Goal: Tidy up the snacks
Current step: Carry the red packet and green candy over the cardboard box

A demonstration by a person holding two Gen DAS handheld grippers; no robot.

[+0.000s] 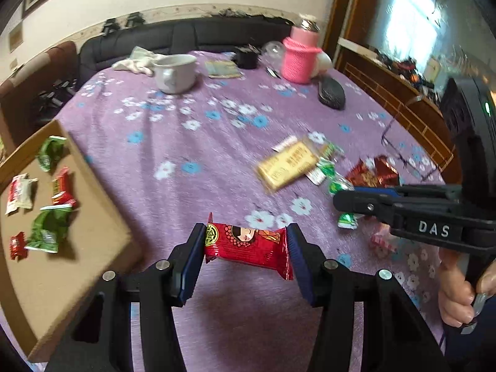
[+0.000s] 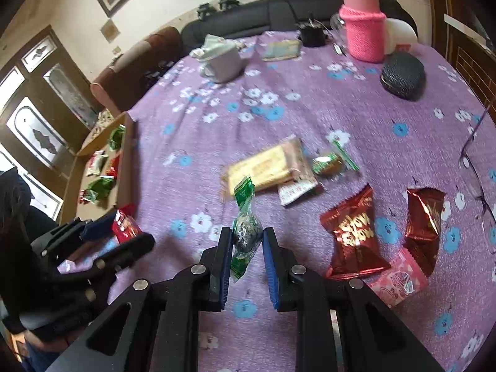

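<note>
My left gripper (image 1: 246,246) is shut on a red snack packet (image 1: 248,245) with a cartoon face, held above the purple flowered cloth (image 1: 186,142). The cardboard tray (image 1: 80,266) lies to its left, holding several green, red and white snacks. My right gripper (image 2: 247,241) is shut on a green-wrapped candy (image 2: 246,232), its twisted end sticking up. In the right wrist view the left gripper (image 2: 119,232) appears at lower left with the red packet (image 2: 125,223). On the cloth lie a yellow biscuit pack (image 2: 263,170), two dark red packets (image 2: 353,235) and a pink packet (image 2: 400,279).
At the far side stand a grey mug (image 1: 175,73), a pink knitted jar (image 1: 300,57), a black hairbrush (image 1: 331,93) and a white cloth (image 1: 136,62). Spectacles (image 2: 479,179) lie at the right edge. A dark sofa runs behind the table. A person's hand (image 1: 458,294) grips the right tool.
</note>
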